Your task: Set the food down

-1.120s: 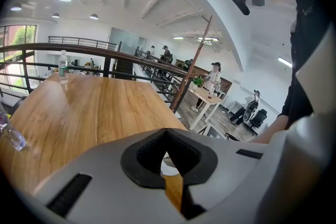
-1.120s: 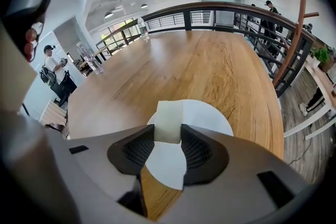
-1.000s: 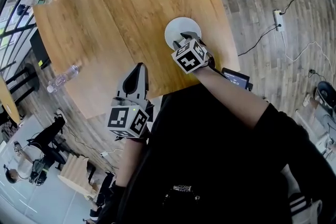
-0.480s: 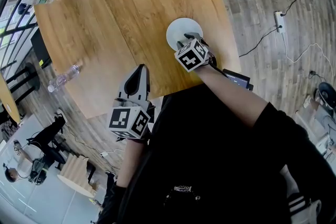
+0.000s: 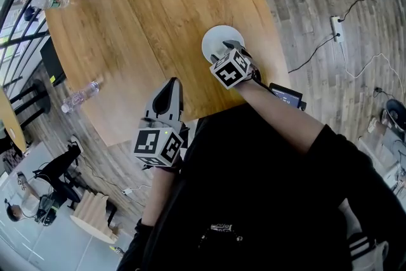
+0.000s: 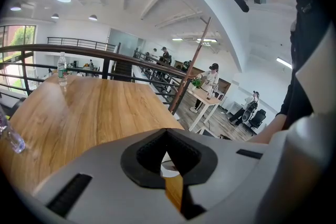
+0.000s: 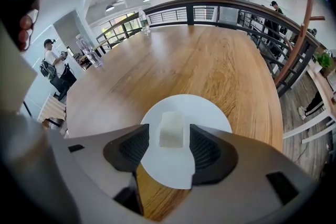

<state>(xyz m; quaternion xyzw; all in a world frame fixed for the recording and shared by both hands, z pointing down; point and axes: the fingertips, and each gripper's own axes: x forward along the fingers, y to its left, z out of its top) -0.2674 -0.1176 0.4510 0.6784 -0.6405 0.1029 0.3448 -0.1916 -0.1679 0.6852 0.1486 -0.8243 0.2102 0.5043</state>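
A pale whitish food cube [image 7: 171, 129] rests on a round white plate [image 7: 210, 113] near the edge of the wooden table [image 5: 139, 9]. My right gripper [image 7: 169, 135] straddles the cube. Its jaws are opening, and a thin gap shows on each side between pads and cube. In the head view the right gripper [image 5: 227, 47] reaches over the plate [image 5: 216, 37] and hides the cube. My left gripper [image 5: 169, 82] hovers at the table's near edge, shut with nothing in it; its tips meet in the left gripper view [image 6: 167, 134].
Two plastic bottles are on the table's left side, one lying [image 5: 79, 95], one upright [image 5: 54, 1]. A dark device [image 5: 285, 95] lies past the table edge by my right arm. Railings, cables and people are around the table.
Both grippers keep their places; the right one stays over the plate. Only the view has shifted slightly.
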